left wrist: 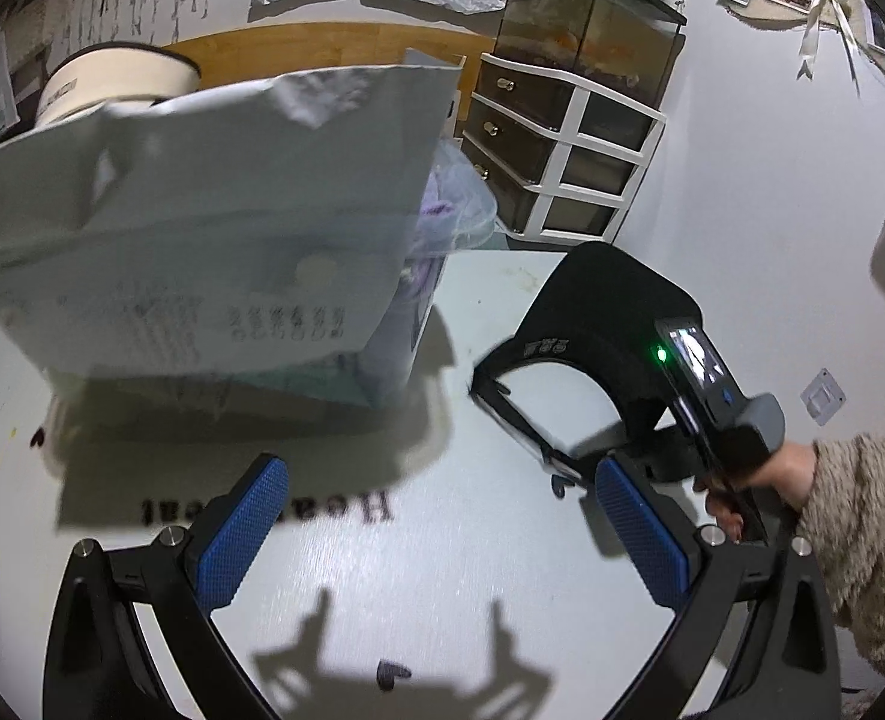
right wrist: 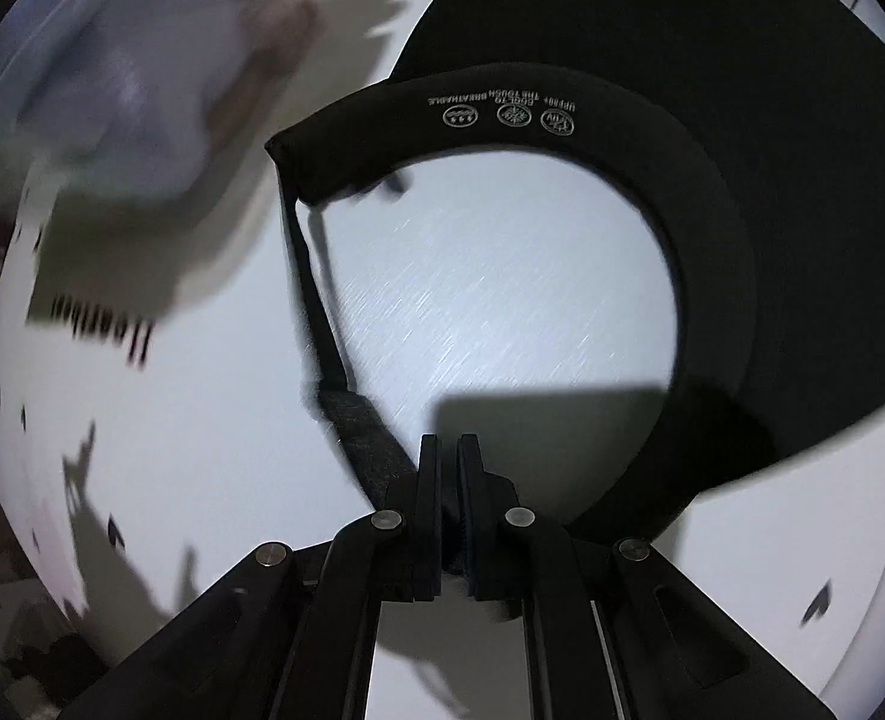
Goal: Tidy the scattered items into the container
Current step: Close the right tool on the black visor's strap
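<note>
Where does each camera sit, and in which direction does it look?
Left wrist: on the open left gripper, looking across the white table at the box; a hand shows.
Right wrist: on the right gripper, looking steeply down, shut on the black visor's strap.
Shared: black visor, table, box.

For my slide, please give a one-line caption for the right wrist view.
Right hand-held gripper shut on the strap of a black sun visor above a white table.

The inner band of the black visor (right wrist: 502,114) carries small white print, seen upside down: "UPF50+ COOL TO THE TOUCH BREATHABLE", above three round icons. The table (left wrist: 442,570) bears large black lettering, partly shadowed and not fully readable.
</note>
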The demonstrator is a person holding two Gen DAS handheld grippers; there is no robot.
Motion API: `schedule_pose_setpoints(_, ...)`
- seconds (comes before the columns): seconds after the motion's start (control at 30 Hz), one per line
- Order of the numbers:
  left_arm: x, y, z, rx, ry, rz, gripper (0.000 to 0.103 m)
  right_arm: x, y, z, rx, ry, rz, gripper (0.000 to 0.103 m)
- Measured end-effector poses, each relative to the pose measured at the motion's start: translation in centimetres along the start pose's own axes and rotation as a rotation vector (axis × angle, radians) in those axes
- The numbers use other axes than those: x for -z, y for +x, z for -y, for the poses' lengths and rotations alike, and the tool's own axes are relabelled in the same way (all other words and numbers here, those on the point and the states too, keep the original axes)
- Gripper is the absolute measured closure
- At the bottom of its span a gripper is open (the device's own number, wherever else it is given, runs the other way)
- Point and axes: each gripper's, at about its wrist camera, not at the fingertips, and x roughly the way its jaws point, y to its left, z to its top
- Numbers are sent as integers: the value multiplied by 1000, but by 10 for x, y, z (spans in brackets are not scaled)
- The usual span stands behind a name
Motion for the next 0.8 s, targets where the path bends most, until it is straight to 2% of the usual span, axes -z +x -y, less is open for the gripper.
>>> schedule_pose_setpoints(0.23, 24, -20, -16, -7, -28, -2, 0, 53, -4, -42, -45, -27, -28, 96)
schedule_pose_setpoints(0.43, 37, -33, -35, 6, -17, -8, 0, 83, -5, -72, -87, -1, -49, 96)
schedule_pose_setpoints(0.63, 50, -38, -57, 24, 9, -35, 0, 97, -6, -104, -113, 26, -51, 96)
schedule_pose_setpoints(0.8, 65, -37, -81, 33, 17, -69, 0, 110, -4, -127, -176, 77, -39, 96)
